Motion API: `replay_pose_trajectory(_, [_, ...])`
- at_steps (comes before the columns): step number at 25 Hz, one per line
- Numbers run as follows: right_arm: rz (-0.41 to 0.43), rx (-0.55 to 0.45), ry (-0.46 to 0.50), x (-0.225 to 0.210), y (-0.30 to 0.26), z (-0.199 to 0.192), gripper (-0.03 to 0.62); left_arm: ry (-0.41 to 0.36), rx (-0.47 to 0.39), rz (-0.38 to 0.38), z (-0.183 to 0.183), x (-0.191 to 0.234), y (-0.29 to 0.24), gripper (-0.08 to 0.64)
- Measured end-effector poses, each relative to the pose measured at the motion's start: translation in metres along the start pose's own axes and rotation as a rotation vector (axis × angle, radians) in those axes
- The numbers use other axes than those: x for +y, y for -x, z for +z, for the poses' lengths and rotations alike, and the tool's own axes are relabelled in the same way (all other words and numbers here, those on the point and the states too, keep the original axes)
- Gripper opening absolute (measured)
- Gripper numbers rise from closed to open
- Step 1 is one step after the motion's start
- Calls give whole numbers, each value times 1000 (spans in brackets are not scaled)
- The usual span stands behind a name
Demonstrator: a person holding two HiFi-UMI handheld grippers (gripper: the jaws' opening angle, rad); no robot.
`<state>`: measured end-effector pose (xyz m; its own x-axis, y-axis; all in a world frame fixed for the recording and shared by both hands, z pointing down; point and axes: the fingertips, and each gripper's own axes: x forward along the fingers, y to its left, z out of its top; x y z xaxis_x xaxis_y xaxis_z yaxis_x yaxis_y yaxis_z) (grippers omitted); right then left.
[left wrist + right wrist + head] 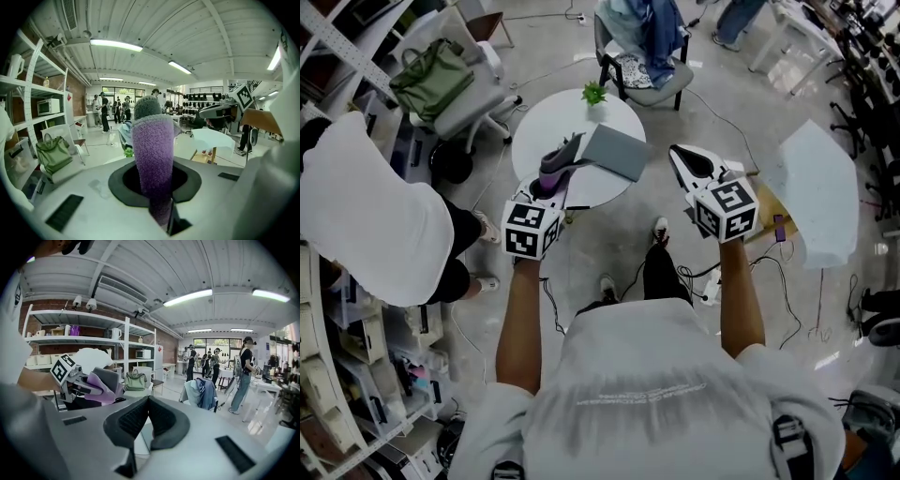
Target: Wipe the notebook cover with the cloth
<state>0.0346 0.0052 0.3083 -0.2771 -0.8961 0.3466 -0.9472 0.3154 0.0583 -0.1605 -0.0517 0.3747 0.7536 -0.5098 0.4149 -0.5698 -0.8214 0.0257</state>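
My left gripper point(555, 174) is shut on a purple cloth point(551, 171) with a grey fuzzy end. In the left gripper view the cloth point(152, 159) stands straight up out of the left gripper point(159, 190). A grey notebook point(619, 152) shows over the round white table point(546, 141), one corner against the cloth's tip. I cannot tell whether it lies on the table or is held up. The right gripper view shows the notebook point(108, 377) beside the cloth point(96, 387). My right gripper point(689, 161) is held up to the right, shut and empty point(146, 420).
A small green plant point(594, 93) stands at the table's far edge. A chair with a green bag point(431, 80) is at the back left, and a chair with blue clothes point(647, 42) lies beyond the table. A person in white point(366, 216) is close on the left. Cables lie on the floor.
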Motion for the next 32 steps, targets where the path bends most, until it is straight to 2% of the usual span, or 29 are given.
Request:
replay_pose_trajectory(7, [69,26,12,-49,-58,-7,3,58,49,39,4,24,-55,51])
replay_pose_trajectory(18, [272,126,-24,-142,-148,-44,3,185,143,137,21,49,-181,51])
replay_pose_trajectory(24, [353,183,-45,-171,-182,-68,3,176,221,179,19,68,-235,51])
replay_pose_trajectory(32, [377,244,-106,-179,-217,-95,3,138,357,124,-22,80,-293,51])
